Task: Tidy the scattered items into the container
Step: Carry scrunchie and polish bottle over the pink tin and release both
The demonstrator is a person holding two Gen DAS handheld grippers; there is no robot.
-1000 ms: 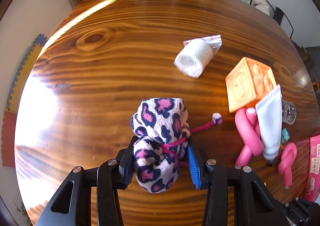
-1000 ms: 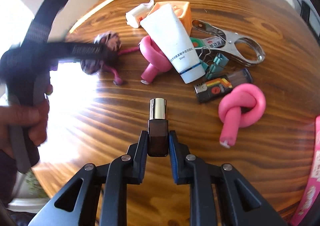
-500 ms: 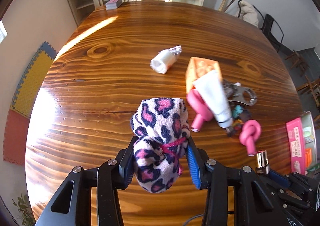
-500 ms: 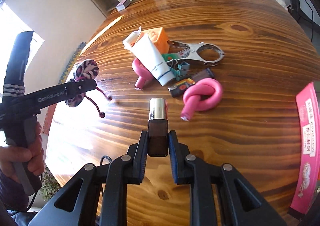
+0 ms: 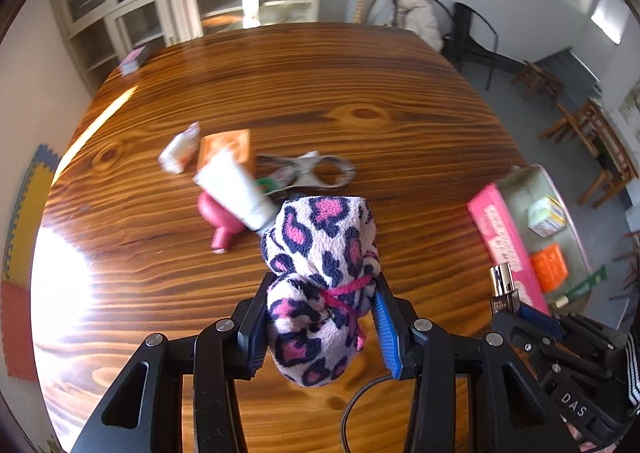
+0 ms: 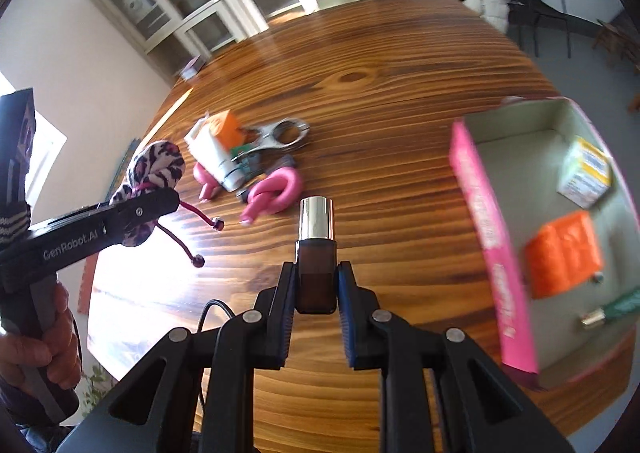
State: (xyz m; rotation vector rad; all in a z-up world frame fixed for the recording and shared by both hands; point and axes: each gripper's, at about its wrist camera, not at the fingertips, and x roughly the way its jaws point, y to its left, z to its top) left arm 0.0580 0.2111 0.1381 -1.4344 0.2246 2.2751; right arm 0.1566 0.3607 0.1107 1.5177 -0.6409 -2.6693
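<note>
With your left gripper [image 5: 320,329] clamping the leopard pouch [image 5: 320,277] and right gripper [image 6: 316,293] pinching the brown bottle [image 6: 316,253], carry both over the pink box [image 6: 480,213], right of frame, before releasing.

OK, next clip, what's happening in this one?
A person is clearing a wooden table with a handheld tool in each hand. The left tool is clamped on a leopard-print pouch; the right tool grips a small brown bottle with a silver cap. Both are held above the table, near the pink-sided box, which already holds a few items. A tube, clips and pink knotted pieces remain on the table.
</note>
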